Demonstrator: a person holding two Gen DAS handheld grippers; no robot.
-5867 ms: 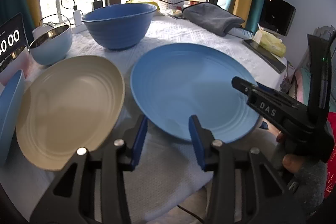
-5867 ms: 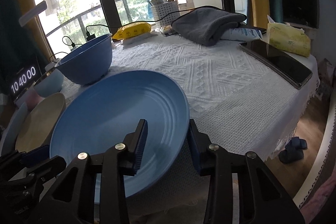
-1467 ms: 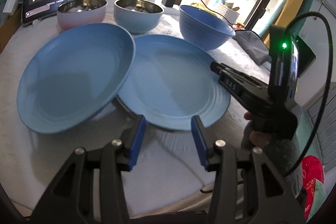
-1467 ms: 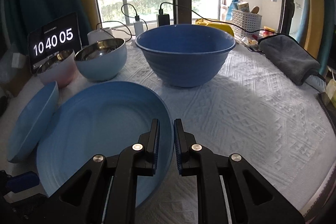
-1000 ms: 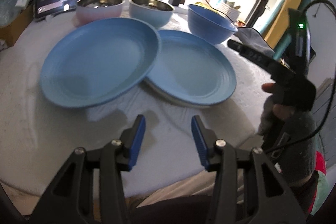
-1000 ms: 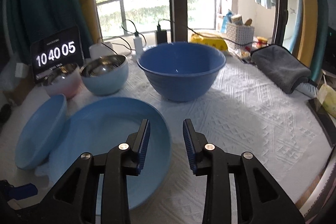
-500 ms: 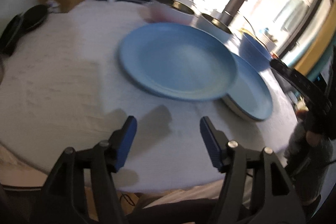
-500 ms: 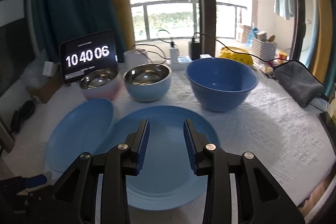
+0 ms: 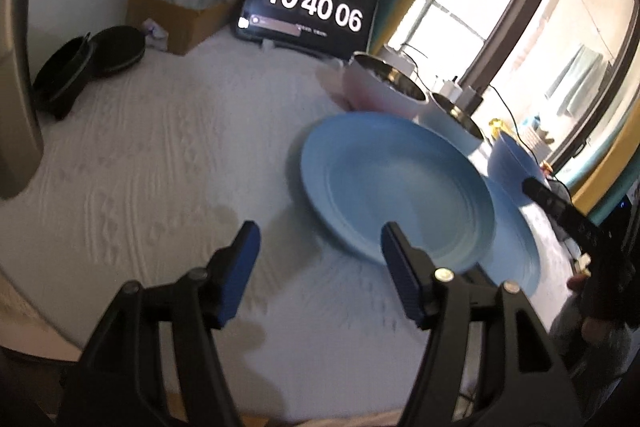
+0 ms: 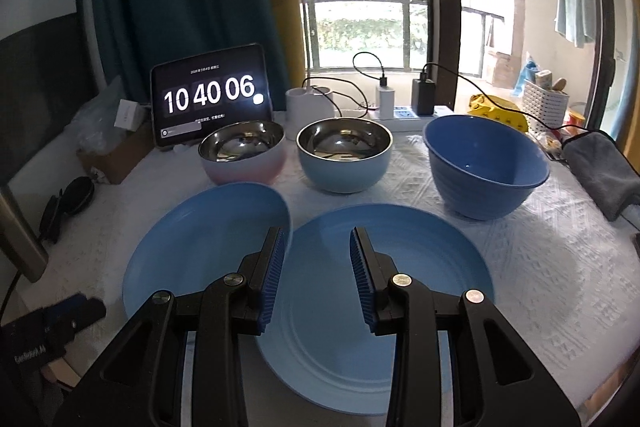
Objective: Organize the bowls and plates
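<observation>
Here the bench (image 10: 560,267), under a white patterned cloth, carries everything. Landmark: the clock tablet (image 10: 210,99) at its back. Two blue plates lie in front of it; the left plate (image 10: 192,251) overlaps the rim of the right plate (image 10: 420,267). Right of the tablet stand a big blue bowl (image 10: 484,167), a pale blue bowl (image 10: 344,155) and, nearest it, a pink bowl (image 10: 244,155). The left claw (image 9: 316,267), jaws just widened, gapes empty; the right claw (image 10: 316,275) stands partly open, empty, above the right plate.
</observation>
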